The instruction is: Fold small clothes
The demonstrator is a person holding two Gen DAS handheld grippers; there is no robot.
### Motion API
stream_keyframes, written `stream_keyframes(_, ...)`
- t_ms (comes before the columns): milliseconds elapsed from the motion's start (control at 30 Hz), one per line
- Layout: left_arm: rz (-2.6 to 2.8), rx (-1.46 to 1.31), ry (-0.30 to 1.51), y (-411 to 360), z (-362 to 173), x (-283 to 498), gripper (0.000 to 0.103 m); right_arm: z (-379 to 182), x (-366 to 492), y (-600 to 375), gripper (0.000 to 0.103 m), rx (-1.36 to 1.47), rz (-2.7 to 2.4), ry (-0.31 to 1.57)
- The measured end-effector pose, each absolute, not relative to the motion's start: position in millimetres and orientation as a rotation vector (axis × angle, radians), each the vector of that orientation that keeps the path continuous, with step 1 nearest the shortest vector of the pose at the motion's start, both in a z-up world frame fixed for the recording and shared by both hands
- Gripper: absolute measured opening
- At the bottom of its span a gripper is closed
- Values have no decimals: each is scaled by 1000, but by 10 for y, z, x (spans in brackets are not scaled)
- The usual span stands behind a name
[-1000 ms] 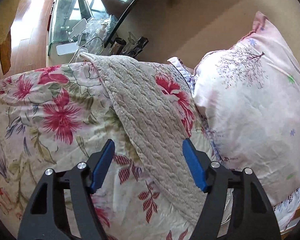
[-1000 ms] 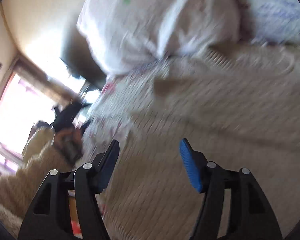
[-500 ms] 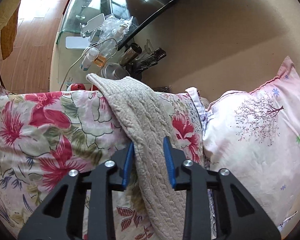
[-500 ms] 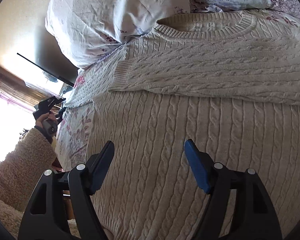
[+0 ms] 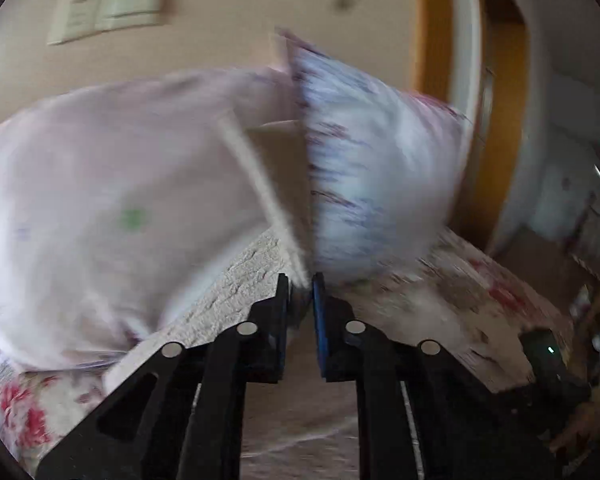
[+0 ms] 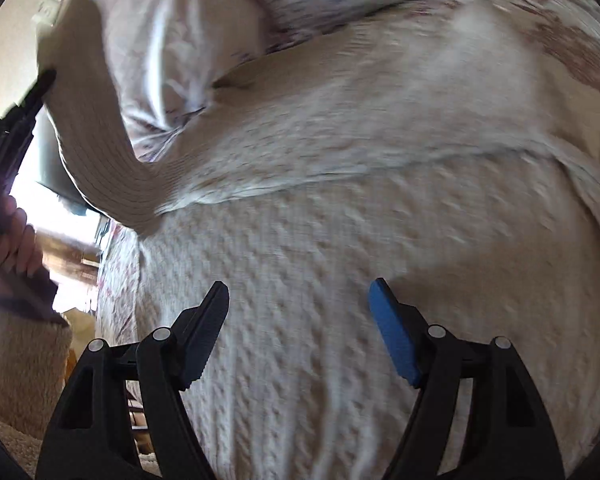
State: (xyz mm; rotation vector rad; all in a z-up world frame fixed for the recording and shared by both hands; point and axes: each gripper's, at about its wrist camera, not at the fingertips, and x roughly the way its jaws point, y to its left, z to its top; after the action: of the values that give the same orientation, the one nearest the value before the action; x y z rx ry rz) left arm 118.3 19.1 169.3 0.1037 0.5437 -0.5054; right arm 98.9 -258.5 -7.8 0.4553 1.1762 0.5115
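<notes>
A cream cable-knit sweater [image 6: 340, 264] lies spread on the floral bedspread [image 6: 572, 40]. My left gripper [image 5: 300, 280] is shut on the sweater's sleeve [image 5: 228, 292]. In the right wrist view that sleeve [image 6: 96, 128] hangs lifted at the left, with the left gripper's black body [image 6: 8, 132] at its upper end. My right gripper [image 6: 298, 300] is open and empty just above the sweater's body. Both views are blurred by motion.
Two pale pillows [image 5: 112, 200] [image 5: 380, 176] lean against the beige wall [image 5: 228, 12] at the head of the bed. A wooden door frame [image 5: 436, 40] stands at the right. The person's hand in a fleece sleeve [image 6: 20, 320] is at the left.
My left gripper closed on the sweater sleeve and swung it up and to the right, toward the pillows. My right gripper stayed open over the sweater body.
</notes>
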Motion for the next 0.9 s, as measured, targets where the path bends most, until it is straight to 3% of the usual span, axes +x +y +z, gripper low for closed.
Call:
stream_keyframes(33, -536, 177, 613, -162, 1509, 1202, 25, -90, 982, -2658, 74, 470, 502, 1174)
stream_keyframes(133, -528, 276, 735, -451, 1052, 1099, 25, -1, 915, -2967, 74, 470, 427, 1136)
stream_keyframes(200, -485, 182, 774, -144, 963, 995, 33, 145, 803, -3313, 74, 514, 392, 1060)
stream_keyframes(267, -382, 63, 792, 348, 922, 830, 56, 224, 706, -3559, 74, 518, 348, 1019)
stream_keyframes(367, -234, -40, 853, 956, 762, 479, 58, 163, 551, -4020, 74, 536, 254, 1027)
stream_keyframes(633, -158, -257, 1103, 1411, 201, -250, 56, -345, 266, -4385, 55, 803, 340, 1229)
stream_keyframes(700, -188, -328, 1108, 1402, 175, -398, 50, -385, 207, -4285, 45, 815, 419, 1295)
stream_keyframes(767, -248, -421, 1137, 1416, 102, -525, 33, -447, 109, -4219, 33, 834, 485, 1348)
stream_keyframes(833, -275, -479, 1153, 1385, 66, -647, 31, -521, 40, -4162, 25, 857, 537, 1403)
stream_keyframes(900, -306, -510, 1187, 1347, 32, -693, 27, -574, 7, -4113, 11, 875, 569, 1434)
